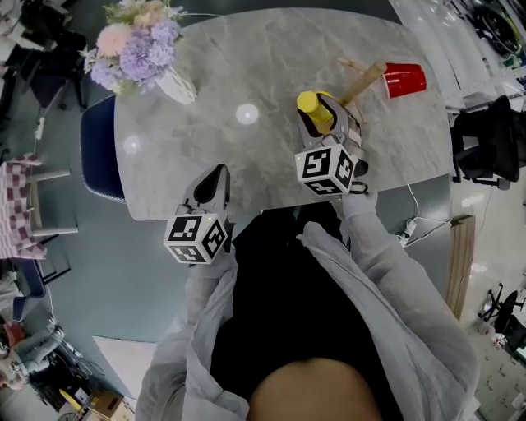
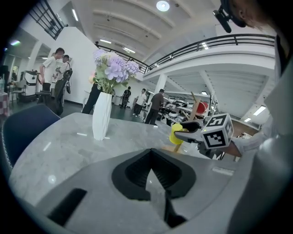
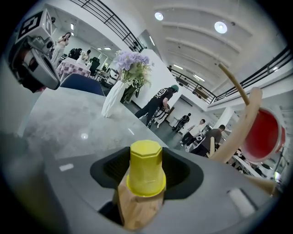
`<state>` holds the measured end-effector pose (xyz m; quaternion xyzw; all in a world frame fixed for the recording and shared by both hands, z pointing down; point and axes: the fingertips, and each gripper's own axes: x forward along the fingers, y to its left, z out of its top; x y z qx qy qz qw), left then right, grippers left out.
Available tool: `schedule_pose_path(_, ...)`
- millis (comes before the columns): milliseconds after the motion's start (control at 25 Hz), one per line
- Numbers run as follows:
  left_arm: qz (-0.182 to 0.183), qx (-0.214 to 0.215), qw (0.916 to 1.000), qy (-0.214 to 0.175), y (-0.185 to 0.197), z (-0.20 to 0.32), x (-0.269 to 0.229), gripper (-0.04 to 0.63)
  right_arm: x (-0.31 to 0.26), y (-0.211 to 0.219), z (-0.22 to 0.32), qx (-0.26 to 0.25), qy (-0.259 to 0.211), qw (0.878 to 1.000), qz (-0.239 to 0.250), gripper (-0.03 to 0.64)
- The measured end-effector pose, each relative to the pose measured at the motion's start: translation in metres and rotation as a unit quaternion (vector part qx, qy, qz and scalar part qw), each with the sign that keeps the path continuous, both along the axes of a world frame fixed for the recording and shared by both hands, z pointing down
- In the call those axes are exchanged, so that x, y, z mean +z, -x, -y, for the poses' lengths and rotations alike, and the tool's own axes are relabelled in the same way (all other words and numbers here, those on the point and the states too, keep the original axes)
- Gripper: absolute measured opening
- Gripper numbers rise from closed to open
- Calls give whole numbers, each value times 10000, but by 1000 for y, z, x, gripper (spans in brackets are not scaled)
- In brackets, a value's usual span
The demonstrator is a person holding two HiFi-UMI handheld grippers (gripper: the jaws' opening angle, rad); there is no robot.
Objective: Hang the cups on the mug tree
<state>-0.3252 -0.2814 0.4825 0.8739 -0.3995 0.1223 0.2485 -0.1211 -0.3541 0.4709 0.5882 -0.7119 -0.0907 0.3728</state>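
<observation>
Inverted yellow cup (image 3: 145, 167) over a wooden mug tree (image 3: 240, 128) peg; red cup (image 3: 263, 137) on another.

Setting: a large open indoor hall of the laboratory or workshop kind is shown. Noted: a high white ceiling fitted with round recessed lights (image 2: 162, 5); a mezzanine edged by a black railing (image 2: 219, 43); standing people (image 2: 55, 68) gathered in groups; a black office chair (image 1: 485, 148); cables (image 1: 415, 222) laid across the grey floor; a grey marbled desk (image 1: 271, 66) furnished with a vase of flowers (image 2: 101, 116).
</observation>
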Motion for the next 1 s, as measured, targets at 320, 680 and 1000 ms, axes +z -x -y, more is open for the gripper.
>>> schedule_pose_path(320, 3, 107, 9999, 44, -2, -2, 3, 8, 7, 7, -4, -10, 130, 9980, 620, 296)
schedule_pose_path(680, 123, 75, 9997, -185, -32, -24, -14, 8, -2, 17, -52, -644, 316, 9734, 2176, 367)
schedule_pose_path(1000, 191, 224, 9990, -332, -101, -49, -29, 8, -29, -20, -119, -925, 773, 8990, 4211, 371)
